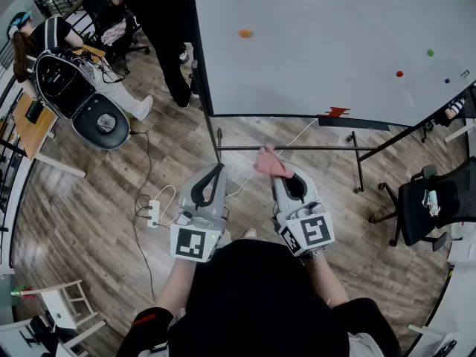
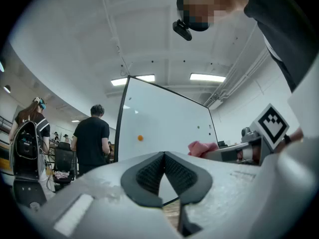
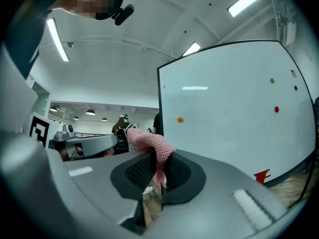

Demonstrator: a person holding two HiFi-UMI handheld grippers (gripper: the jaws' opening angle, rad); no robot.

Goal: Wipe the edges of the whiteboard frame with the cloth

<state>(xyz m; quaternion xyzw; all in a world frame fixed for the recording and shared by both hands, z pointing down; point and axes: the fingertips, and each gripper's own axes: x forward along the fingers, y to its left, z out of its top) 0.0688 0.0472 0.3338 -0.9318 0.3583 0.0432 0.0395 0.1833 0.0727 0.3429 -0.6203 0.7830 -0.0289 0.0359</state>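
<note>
We count one white whiteboard with a black frame (image 1: pixel 335 43), one pink knitted cloth (image 1: pixel 271 163) and two grey grippers. On the board sit four small round magnets: an orange magnet (image 1: pixel 245 33), a green magnet (image 1: pixel 430 53), a red magnet (image 1: pixel 399 74) and a blue magnet (image 1: pixel 447 80).

The left gripper (image 1: pixel 216 172) and the right gripper (image 1: pixel 282 177) are held side by side, low before the person's body. Both point toward the bottom edge of the board and are apart from it. The jaws of the left gripper are pressed together at the tips, with nothing between them. The jaws of the right gripper are clenched on the pink cloth, which sticks up from between them, apart from the frame.

In the head view the black crossbar of the stand (image 1: pixel 297 148) runs between the grippers and the board. A person in black clothes (image 1: pixel 160 21) stands at the board's left edge. A black office chair (image 1: pixel 435 199) stands to the right, and a white power strip (image 1: pixel 153 213) lies on the wooden floor (image 1: pixel 89 199).
</note>
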